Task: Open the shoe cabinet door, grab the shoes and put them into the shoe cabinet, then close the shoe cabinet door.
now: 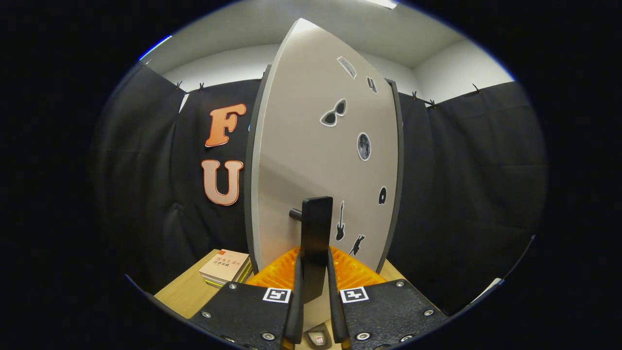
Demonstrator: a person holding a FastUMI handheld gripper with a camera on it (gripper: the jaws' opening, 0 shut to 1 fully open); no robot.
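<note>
Hand-held gripper (315, 272) clenched on the black bar handle (317, 228) of the pale grey stickered cabinet door (311, 160); books (226, 267) on the wooden counter (182, 294)

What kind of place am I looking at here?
Probably a staged test booth, not a home: black cloth walls, a sticker-covered cabinet door whose handle the gripper is shut on, and books on a wooden table.
</note>
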